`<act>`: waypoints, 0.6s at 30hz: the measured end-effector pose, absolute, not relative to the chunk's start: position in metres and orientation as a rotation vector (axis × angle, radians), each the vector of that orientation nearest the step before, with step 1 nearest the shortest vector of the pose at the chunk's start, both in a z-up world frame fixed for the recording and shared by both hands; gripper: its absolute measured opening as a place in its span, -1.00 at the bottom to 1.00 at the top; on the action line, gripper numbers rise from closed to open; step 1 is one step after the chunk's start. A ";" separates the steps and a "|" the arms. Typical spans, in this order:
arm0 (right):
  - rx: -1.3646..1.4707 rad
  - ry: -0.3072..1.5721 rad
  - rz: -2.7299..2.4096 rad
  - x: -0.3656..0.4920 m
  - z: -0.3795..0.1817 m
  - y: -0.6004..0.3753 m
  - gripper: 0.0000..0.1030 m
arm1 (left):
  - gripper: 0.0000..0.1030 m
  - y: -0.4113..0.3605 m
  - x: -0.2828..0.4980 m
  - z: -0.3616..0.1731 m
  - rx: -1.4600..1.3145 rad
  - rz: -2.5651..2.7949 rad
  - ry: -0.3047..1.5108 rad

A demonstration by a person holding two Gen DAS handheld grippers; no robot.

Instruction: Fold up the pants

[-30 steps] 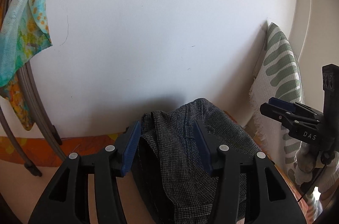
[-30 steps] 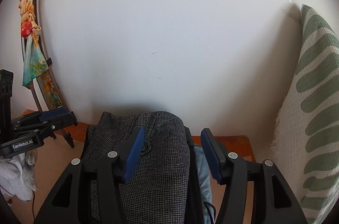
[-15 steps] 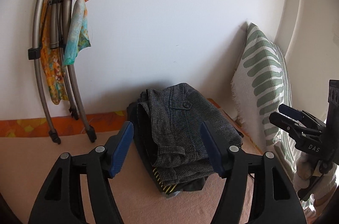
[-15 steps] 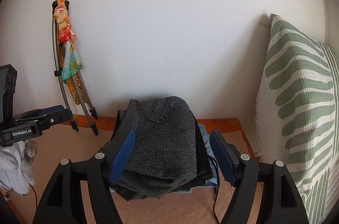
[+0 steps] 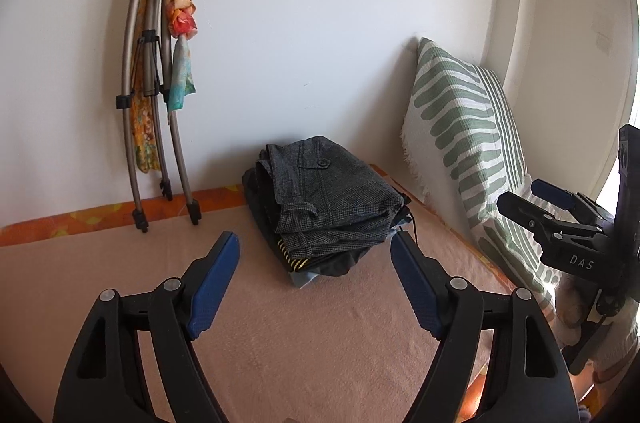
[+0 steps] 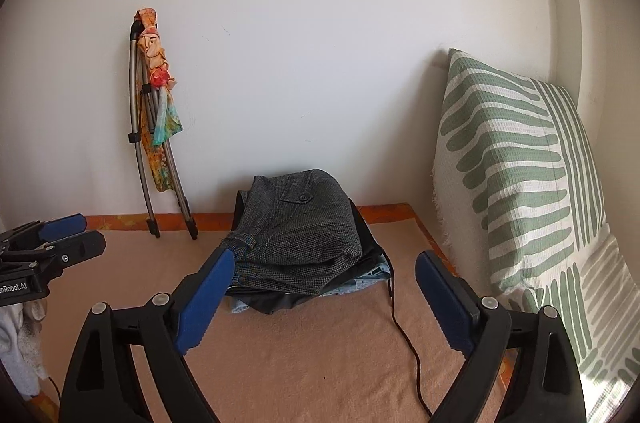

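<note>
We're holding both grippers spread wide and empty: left gripper (image 5: 314, 277), right gripper (image 6: 324, 293). The folded grey houndstooth pants (image 6: 298, 235) are sitting atop the clothes stack (image 5: 320, 265) at twelve o'clock, against the wall, nearer our right; long axis running six-to-twelve, button pocket wallward.

Home bedroom being shown: peach bedsheet (image 6: 320, 363) being spread over mattress against white wall (image 6: 320, 43); green-patterned pillow (image 6: 520, 175) being propped in corner; folded clothes pile (image 5: 324, 207) being stacked; scarf-draped folded frame (image 5: 152, 103) being leaned on wall.
</note>
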State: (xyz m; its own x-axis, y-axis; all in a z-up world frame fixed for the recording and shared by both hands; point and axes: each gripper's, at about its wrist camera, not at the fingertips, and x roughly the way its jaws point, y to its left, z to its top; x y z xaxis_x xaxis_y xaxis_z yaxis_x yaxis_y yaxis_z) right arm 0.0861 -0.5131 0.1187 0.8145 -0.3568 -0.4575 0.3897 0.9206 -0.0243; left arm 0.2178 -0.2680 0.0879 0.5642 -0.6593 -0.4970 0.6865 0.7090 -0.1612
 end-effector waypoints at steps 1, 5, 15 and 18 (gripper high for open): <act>0.063 0.465 -0.409 0.079 0.119 -0.506 0.94 | 0.53 -0.263 0.210 0.088 0.054 -0.797 0.559; 0.053 0.431 -0.422 0.051 0.119 -0.480 1.00 | 0.54 -0.244 0.186 0.083 0.067 -0.798 0.568; 0.055 0.410 -0.423 0.024 0.108 -0.445 1.00 | 0.54 -0.208 0.154 0.065 0.071 -0.744 0.558; 0.080 0.408 -0.415 0.023 0.102 -0.441 1.00 | 0.54 -0.200 0.154 0.056 0.054 -0.725 0.571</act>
State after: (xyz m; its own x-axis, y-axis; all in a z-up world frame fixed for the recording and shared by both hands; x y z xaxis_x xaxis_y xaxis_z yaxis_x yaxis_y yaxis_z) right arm 0.0230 -0.4409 0.1018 0.8353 -0.3756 -0.4014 0.4073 0.9133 -0.0069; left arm 0.1541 -0.2004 0.0558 0.6038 -0.6117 -0.5111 0.6402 0.7541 -0.1462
